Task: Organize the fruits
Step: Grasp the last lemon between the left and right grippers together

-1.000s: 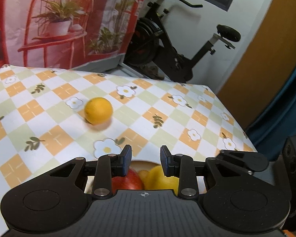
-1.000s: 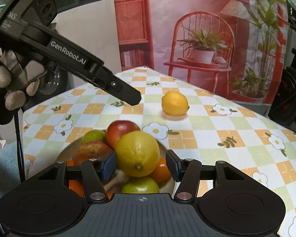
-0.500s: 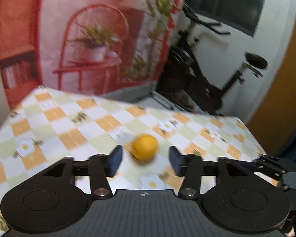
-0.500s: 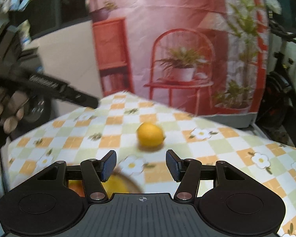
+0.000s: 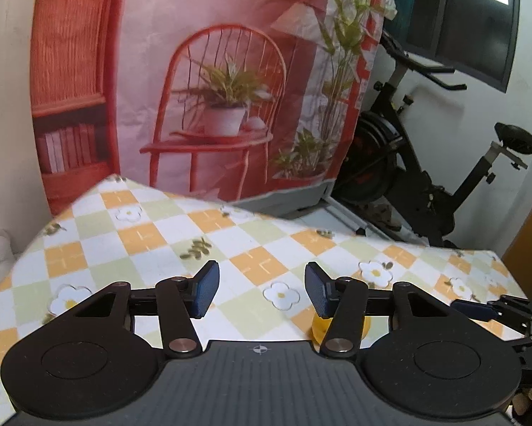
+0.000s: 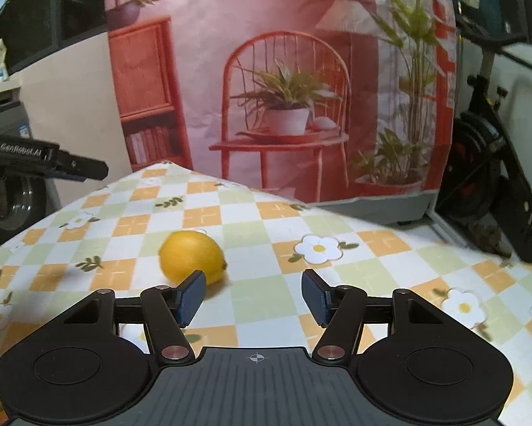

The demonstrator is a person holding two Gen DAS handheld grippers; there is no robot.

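Observation:
A yellow lemon (image 6: 191,257) lies alone on the checked tablecloth (image 6: 337,273). In the right wrist view it sits just ahead of my left fingertip (image 6: 191,296), outside the gap. My right gripper (image 6: 253,298) is open with only cloth between its pads. In the left wrist view the lemon (image 5: 319,327) shows as a yellow sliver behind the right finger (image 5: 317,294). My left gripper (image 5: 260,293) is open, its jaws are closing, and nothing is between them. The fruit bowl is hidden.
The other gripper's tip (image 5: 479,310) pokes in at the right of the left wrist view, and the left gripper (image 6: 45,163) reaches in from the left of the right wrist view. An exercise bike (image 5: 425,163) and a printed backdrop (image 5: 230,88) stand past the table's far edge (image 5: 273,214).
Both cameras swung up and away from the fruit bowl, which has left view. The left jaws went from nearly shut to open. The lemon now sits off to one side of each gripper.

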